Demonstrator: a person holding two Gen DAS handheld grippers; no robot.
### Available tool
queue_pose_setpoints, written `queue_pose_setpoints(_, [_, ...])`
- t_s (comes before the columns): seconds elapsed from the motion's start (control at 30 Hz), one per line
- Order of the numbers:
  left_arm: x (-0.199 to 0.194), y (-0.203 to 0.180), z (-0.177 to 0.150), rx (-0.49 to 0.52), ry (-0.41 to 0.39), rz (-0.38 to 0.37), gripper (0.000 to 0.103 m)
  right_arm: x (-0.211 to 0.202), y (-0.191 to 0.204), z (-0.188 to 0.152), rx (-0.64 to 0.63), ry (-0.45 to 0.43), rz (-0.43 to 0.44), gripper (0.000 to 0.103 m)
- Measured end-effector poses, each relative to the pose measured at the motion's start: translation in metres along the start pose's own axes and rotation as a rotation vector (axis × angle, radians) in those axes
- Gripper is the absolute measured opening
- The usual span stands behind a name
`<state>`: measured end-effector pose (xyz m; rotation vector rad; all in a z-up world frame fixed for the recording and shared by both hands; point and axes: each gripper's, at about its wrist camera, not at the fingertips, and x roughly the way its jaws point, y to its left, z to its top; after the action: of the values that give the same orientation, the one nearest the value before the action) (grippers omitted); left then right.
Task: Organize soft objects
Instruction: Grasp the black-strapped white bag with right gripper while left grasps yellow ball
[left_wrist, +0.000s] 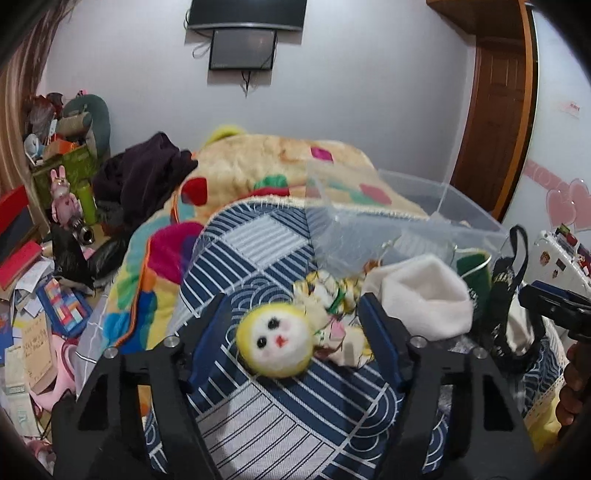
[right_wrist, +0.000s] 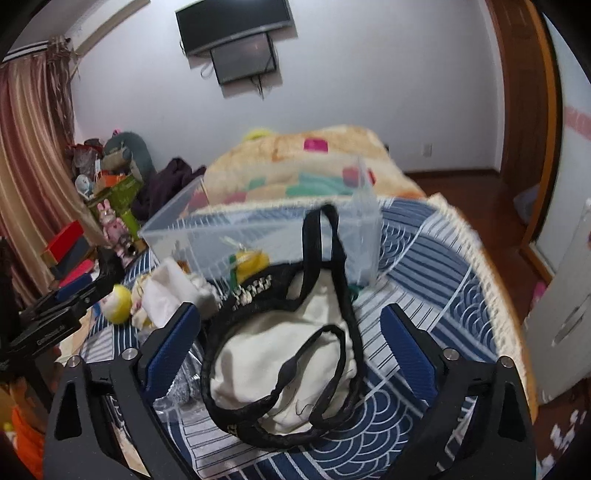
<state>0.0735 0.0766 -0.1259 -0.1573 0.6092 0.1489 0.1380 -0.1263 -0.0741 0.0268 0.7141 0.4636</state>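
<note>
A yellow-and-white felt doll (left_wrist: 275, 341) lies on the blue patterned bedspread (left_wrist: 258, 251), its head between the fingers of my open left gripper (left_wrist: 293, 314); it also shows in the right wrist view (right_wrist: 118, 303). A white soft cloth (left_wrist: 424, 299) lies to the doll's right. A white tote bag with black trim and handles (right_wrist: 280, 358) lies between the fingers of my open right gripper (right_wrist: 291, 332). A clear plastic box (right_wrist: 258, 236) stands on the bed behind the pile, with a yellow soft item (right_wrist: 251, 264) at its front wall.
A colourful fleece blanket (left_wrist: 280, 166) is heaped at the far end of the bed, with dark clothes (left_wrist: 147, 173) beside it. Books, papers and toys (left_wrist: 40, 295) clutter the floor to the left. A wooden door (left_wrist: 495, 122) stands far right.
</note>
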Motion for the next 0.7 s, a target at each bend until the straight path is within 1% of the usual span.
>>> queue_pose_setpoints(0.07, [0.003,-0.003,-0.004,0.012,0.018,0.0,0.065,0.006,-0.001,-0.001,0.003,0.032,-0.001,0.09])
queue_pose_setpoints(0.1, [0.004,-0.004,-0.004,0.01,0.021,-0.002,0.062,0.008,-0.002,-0.002,0.006,0.044,-0.001,0.089])
queue_pose_setpoints(0.13, [0.004,-0.003,-0.006,0.001,0.019,-0.006,0.061,0.011,-0.004,-0.004,0.014,0.057,-0.002,0.088])
queue_pose_setpoints(0.17, [0.004,-0.002,-0.006,-0.005,0.016,-0.009,0.061,0.014,-0.006,-0.005,0.022,0.071,0.005,0.084])
queue_pose_setpoints(0.2, [0.003,-0.002,-0.006,-0.006,0.017,-0.009,0.06,0.015,-0.008,-0.006,0.032,0.084,0.019,0.077])
queue_pose_setpoints(0.23, [0.003,-0.002,-0.006,-0.002,0.018,-0.005,0.059,0.017,-0.01,-0.007,0.04,0.093,0.031,0.075])
queue_pose_setpoints(0.33, [0.005,-0.003,-0.007,0.005,0.019,0.015,0.05,0.017,-0.016,-0.009,0.062,0.104,0.056,0.069])
queue_pose_setpoints(0.37, [0.005,-0.003,-0.008,0.011,0.017,0.024,0.045,0.017,-0.015,-0.009,0.063,0.107,0.054,0.061])
queue_pose_setpoints(0.4, [0.006,-0.004,-0.008,0.016,0.016,0.033,0.039,0.017,-0.016,-0.009,0.061,0.109,0.048,0.055])
queue_pose_setpoints(0.43, [0.006,-0.004,-0.008,0.022,0.012,0.045,0.036,0.017,-0.016,-0.01,0.06,0.112,0.046,0.053])
queue_pose_setpoints(0.5, [0.005,-0.004,-0.007,0.025,0.01,0.05,0.032,0.016,-0.016,-0.011,0.063,0.111,0.049,0.041])
queue_pose_setpoints(0.57, [0.002,-0.003,-0.007,0.016,0.005,0.027,0.027,0.013,-0.018,-0.01,0.062,0.106,0.045,0.035])
queue_pose_setpoints(0.6, [-0.001,-0.003,-0.006,0.012,-0.001,0.013,0.015,0.015,-0.014,-0.007,0.061,0.101,0.042,0.032])
queue_pose_setpoints(0.63, [-0.003,-0.003,-0.004,0.01,-0.005,0.003,0.011,0.011,-0.014,-0.007,0.06,0.093,0.045,0.031])
queue_pose_setpoints(0.7, [-0.009,-0.004,-0.002,0.007,-0.016,-0.019,0.009,0.009,-0.012,-0.002,0.055,0.078,0.042,0.03])
